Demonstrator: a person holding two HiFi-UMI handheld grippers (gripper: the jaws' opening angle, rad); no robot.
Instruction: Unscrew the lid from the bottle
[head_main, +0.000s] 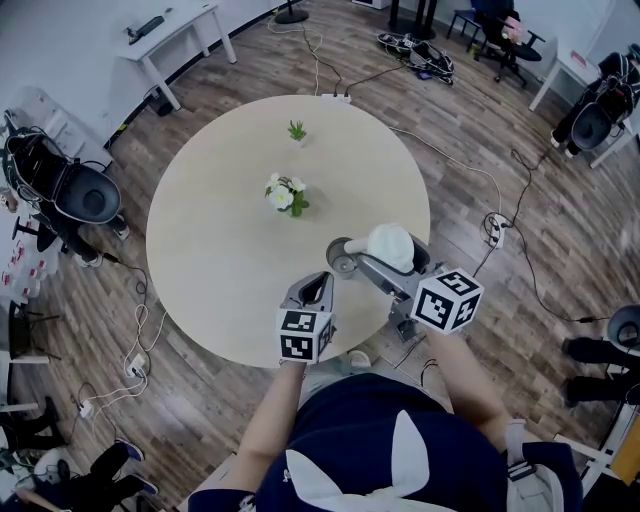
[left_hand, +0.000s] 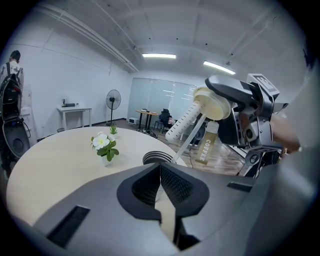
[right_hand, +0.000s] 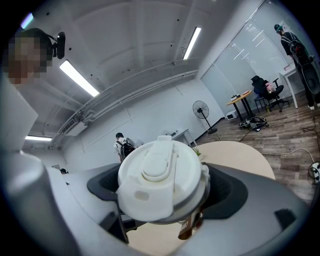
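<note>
The right gripper (head_main: 385, 268) pinches the lid (right_hand: 161, 180) across its rim and holds it tilted above the near edge of the table (head_main: 220, 250). The clear bottle (left_hand: 204, 144) hangs below the lid. Whether the thread has parted cannot be told. The left gripper (head_main: 315, 292) is pressed together and empty, just beside the bottle. In my judgement it is standing off, so nothing braces the body against a turn.
</note>
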